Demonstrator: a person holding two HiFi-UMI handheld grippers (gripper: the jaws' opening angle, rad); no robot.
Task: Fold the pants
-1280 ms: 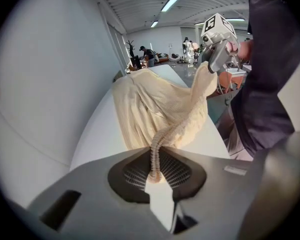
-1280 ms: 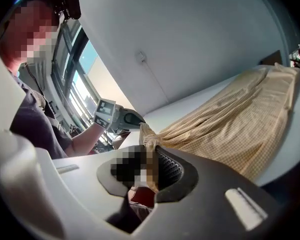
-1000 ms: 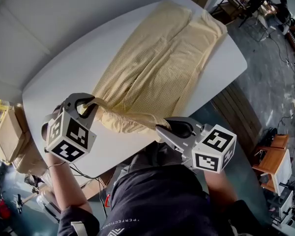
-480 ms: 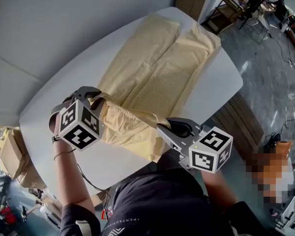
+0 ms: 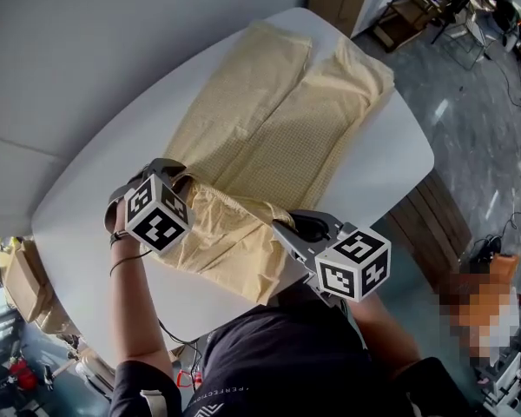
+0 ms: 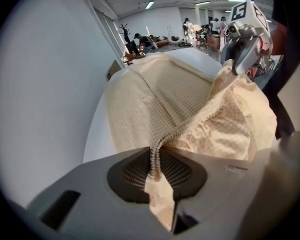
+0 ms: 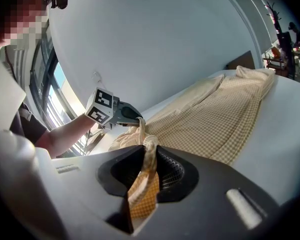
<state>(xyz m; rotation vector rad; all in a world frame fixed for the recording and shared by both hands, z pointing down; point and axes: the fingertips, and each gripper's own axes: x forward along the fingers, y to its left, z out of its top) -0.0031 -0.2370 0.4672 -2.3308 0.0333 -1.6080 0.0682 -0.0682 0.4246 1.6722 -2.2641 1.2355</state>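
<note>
The left tongs (image 5: 174, 174), on a bare forearm reaching in from 7 o'clock and tipped steeply down, clamp one end of the waistband of the pants (image 5: 278, 120). The right tongs (image 5: 284, 230), held flatter at 5 o'clock, pinch the other end. The legs lie flat on the white bench (image 5: 87, 189), running toward 1 o'clock

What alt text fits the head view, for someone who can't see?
The grey left tongs and grey right tongs each pinch the waistband of the pale yellow checked cloth pants, whose legs lie flat on the white rounded table.
</note>
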